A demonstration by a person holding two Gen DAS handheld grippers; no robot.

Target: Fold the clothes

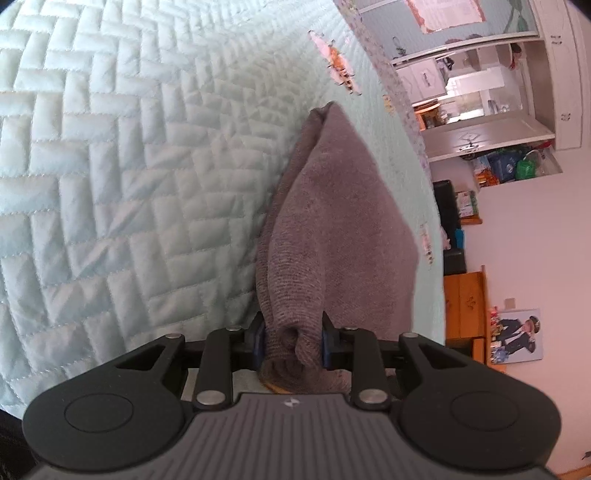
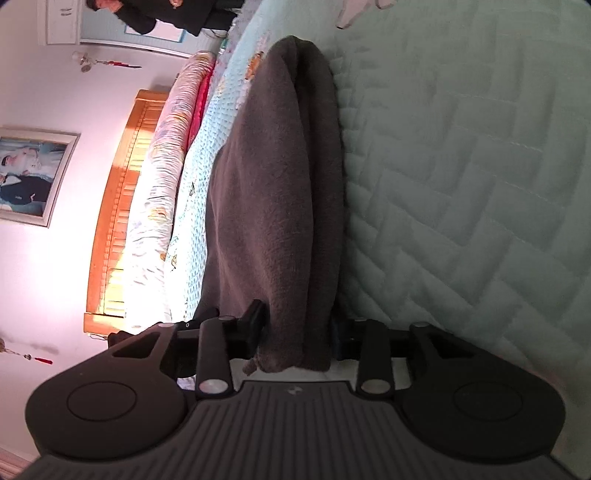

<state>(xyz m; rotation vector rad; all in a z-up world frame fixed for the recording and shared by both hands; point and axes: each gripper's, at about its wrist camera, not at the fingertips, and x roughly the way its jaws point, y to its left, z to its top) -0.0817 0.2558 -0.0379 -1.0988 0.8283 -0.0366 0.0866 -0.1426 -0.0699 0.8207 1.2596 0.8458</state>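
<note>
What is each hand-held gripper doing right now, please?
Left hand-held gripper: closed on the grey cloth.
Right hand-held gripper: closed on the same cloth.

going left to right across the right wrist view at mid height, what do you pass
framed picture → wooden headboard → rolled flowery bedding → grey cloth → quilted bedspread

The left gripper's (image 1: pixel 293 341) fingertips are buried in the bunched grey cloth (image 1: pixel 332 221); pad contact is not visible. The right gripper's (image 2: pixel 295 332) right finger is largely covered by the same cloth (image 2: pixel 273 184). The person (image 2: pixel 162 14) at the top edge is cut off. The framed picture's (image 2: pixel 29 173) detail is too small to make out.
</note>
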